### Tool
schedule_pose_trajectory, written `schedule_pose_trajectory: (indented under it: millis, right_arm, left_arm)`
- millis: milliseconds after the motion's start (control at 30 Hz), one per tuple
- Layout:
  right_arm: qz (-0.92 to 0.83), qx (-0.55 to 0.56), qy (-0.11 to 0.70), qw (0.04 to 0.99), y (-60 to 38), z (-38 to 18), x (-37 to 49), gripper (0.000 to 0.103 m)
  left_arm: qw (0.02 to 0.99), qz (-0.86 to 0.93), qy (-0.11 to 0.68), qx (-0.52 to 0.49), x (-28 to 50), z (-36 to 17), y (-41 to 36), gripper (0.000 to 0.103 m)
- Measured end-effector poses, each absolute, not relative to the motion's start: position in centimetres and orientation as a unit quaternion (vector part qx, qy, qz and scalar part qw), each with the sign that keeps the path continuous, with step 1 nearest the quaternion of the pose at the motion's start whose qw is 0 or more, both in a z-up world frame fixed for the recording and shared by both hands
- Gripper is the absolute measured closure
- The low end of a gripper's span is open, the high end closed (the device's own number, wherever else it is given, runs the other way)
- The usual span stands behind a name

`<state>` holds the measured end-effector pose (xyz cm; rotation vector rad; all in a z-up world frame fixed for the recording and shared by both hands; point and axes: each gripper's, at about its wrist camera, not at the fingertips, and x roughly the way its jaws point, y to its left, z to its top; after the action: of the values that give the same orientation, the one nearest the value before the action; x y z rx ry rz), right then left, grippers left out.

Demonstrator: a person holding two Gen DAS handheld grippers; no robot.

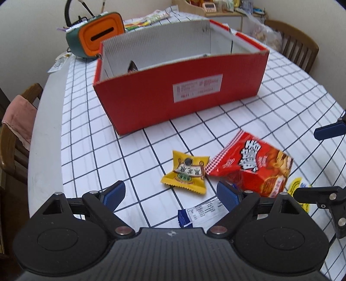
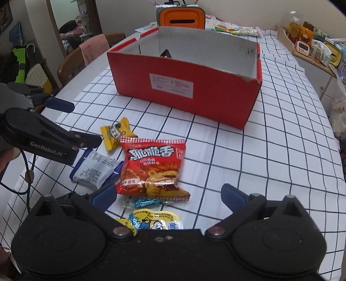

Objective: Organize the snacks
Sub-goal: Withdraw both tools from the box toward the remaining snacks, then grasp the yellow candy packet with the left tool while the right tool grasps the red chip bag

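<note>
Cardboard box (image 2: 186,95): red outside, white ribbed inside, white printed label on the long wall.
Desk cloth (image 2: 270,151): white with a dark grid of thin lines.
Crisp packet (image 2: 151,166), ahead of the right jaws: red, white lettering, red-and-white checked top edge, tan cartoon animal.
Small sweet packet (image 1: 186,173), ahead of the left jaws: yellow with a pale scroll.
Flat sachet (image 2: 95,168): white and blue.
Wrapped candy (image 2: 144,202): teal foil.
Jelly cup (image 2: 155,220): yellow, blue and white lid.
Tissue holder (image 2: 180,18): orange face, green body.
Gripper pads (image 1: 114,194): blue on black.

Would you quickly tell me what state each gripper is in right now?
Left gripper: open, holding nothing, above the yellow snack packet.
Right gripper: open, holding nothing, over the red snack bag.
</note>
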<state>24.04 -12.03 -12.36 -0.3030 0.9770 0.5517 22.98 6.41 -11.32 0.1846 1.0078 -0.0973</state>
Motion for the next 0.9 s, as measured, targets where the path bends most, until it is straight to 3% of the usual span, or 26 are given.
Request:
schedule_pose_trajectory:
  millis: [600, 900]
  right_arm:
    - [0.246, -0.155, 0.500, 0.816, -8.4, -15.4, 27.3, 0.008]
    - [0.245, -0.158, 0.518, 0.804, -7.4, -16.3, 27.8, 0.023]
  left_arm:
    - [0.844, -0.080, 0.520, 0.107, 27.2, -14.2, 6.6, 0.011]
    - [0.838, -0.097, 0.526, 0.107, 27.9, -14.5, 6.2, 0.034]
